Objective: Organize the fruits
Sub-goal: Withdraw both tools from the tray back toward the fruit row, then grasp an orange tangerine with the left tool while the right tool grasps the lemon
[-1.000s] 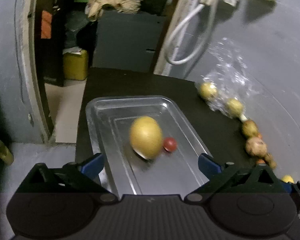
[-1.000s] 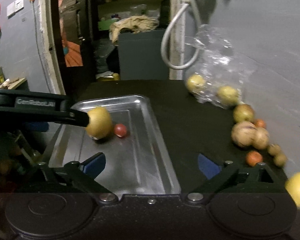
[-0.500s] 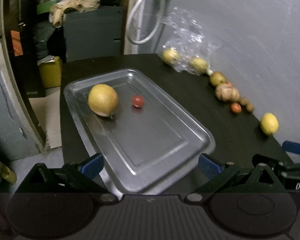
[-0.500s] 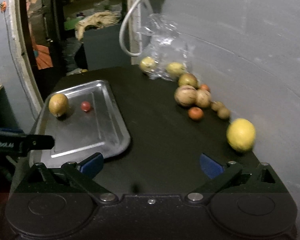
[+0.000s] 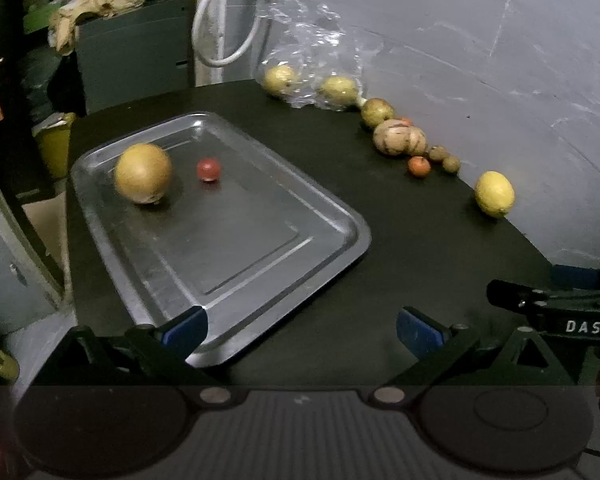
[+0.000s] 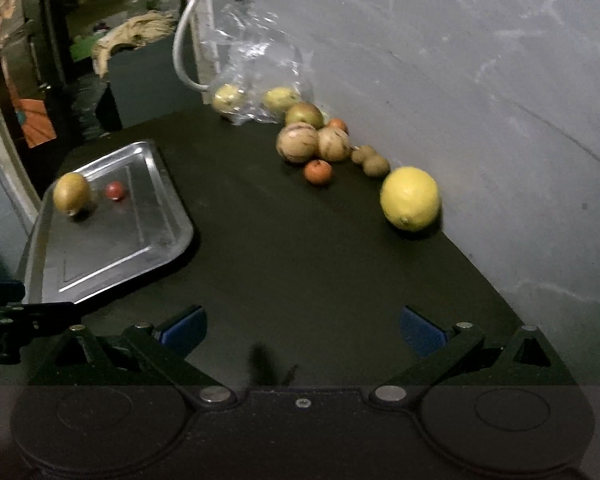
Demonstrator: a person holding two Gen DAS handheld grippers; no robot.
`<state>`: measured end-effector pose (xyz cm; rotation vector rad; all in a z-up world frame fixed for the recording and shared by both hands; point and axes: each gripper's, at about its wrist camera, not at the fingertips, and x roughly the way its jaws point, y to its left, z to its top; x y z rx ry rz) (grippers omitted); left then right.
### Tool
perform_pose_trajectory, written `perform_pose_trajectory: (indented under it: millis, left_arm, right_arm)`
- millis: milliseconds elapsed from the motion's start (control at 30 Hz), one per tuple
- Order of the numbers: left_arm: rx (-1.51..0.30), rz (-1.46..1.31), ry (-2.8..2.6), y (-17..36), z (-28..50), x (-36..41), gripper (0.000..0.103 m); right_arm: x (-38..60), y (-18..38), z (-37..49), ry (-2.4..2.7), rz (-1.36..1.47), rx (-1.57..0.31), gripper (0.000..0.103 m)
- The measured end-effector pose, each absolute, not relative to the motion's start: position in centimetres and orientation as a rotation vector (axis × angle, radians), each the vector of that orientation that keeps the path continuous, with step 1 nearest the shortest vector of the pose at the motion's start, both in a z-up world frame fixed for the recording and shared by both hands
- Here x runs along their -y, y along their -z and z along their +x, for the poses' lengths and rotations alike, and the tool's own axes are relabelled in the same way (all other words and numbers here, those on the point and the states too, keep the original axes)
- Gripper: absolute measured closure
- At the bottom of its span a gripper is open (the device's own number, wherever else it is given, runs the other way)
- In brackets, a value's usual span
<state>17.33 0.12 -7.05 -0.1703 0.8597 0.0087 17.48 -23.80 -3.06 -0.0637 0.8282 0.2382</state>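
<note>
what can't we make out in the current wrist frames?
- Bag contents: both views, crumpled plastic glare hides whether more than two fruits sit inside.
- Small orange fruit behind the striped fruits: mostly blocked by them in both views.
- Two small brown fruits: too small and dim to identify.
- Tray left edge: right wrist view, cut off by darkness and the left gripper.

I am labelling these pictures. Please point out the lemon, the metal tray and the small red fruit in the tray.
lemon (image 6: 410, 198): right wrist view, middle of peel.
metal tray (image 5: 342, 218): left wrist view, right rim.
small red fruit (image 5: 208, 169): left wrist view, centre.
</note>
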Motion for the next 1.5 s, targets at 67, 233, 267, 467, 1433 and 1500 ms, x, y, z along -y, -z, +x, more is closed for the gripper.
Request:
perform_pose_trajectory:
  millis: [67, 233, 267, 467, 1433, 1500]
  left_arm:
    - [-0.86, -0.162, 0.005, 7.0, 17.7, 0.3, 0.001]
    - [-0.868, -0.156, 0.041, 7.1, 18.8, 1.4, 0.001]
    - [-0.87, -0.159, 0.047, 7.1, 19.0, 1.6, 0.001]
    - [-0.881, -0.164, 0.056, 7.4, 20.5, 2.7, 0.001]
    - [-0.839, -0.183, 0.107, 8.2, 37.4, 7.2, 0.001]
    - [-0.85, -0.16, 0.128, 8.7, 38.6, 7.8, 0.001]
  right_arm:
    - [24.2, 3.3, 17.7, -0.22, -0.059, -0.833, 0.001]
    - [25.2, 3.6, 18.3, -0.17, -0.047, -0.84, 0.001]
    - [25.4, 3.7, 18.4, -0.16, -0.045, -0.841, 0.001]
    - [25.7, 4.1, 19.4, -0.148, -0.077, -0.82, 0.001]
    - [26.8, 6.9, 28.0, -0.152, 0.008, -0.792, 0.001]
    - [27.0, 7.0, 28.5, -0.15, 0.022, -0.784, 0.001]
